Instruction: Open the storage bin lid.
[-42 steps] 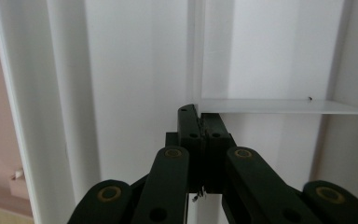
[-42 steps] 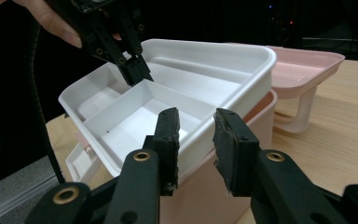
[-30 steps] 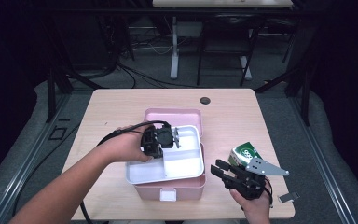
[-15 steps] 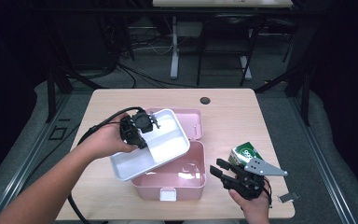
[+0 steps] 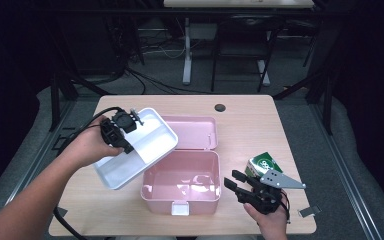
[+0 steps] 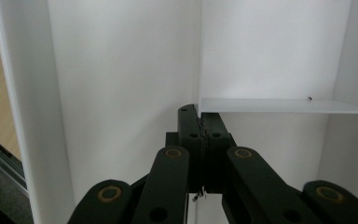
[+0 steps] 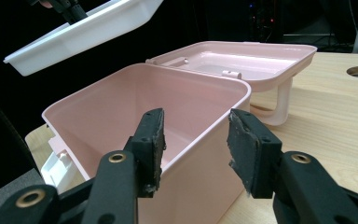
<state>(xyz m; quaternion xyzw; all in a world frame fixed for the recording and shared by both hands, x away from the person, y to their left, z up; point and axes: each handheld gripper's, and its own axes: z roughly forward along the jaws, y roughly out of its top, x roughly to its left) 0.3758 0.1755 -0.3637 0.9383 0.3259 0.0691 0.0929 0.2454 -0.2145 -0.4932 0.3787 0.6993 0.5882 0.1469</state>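
High view: left gripper point(image 5: 125, 131) pinching the divider wall of a white plastic insert tray point(image 5: 152, 145), held tilted in the air above the left part of the wooden table point(image 5: 250, 125) and overlapping the near-left corner of an open pink plastic box point(image 5: 182, 177). Box smooth, rounded at the corners, glossy and bare inside, with a white latch at the front; hinged lid point(image 5: 190, 132) lying flat behind it. Right gripper point(image 5: 240, 186) resting low just right of the box, with a green and white carton point(image 5: 261, 162) right behind it.

Left gripper view: black jaws pressed together on the thin white partition between flat, matte tray compartments.

Right gripper view: jaws spread, having just been opening, nothing pressed between the rough dark pads point(image 7: 154, 135); pink box corner straight beyond them, white tray slanting at upper left.
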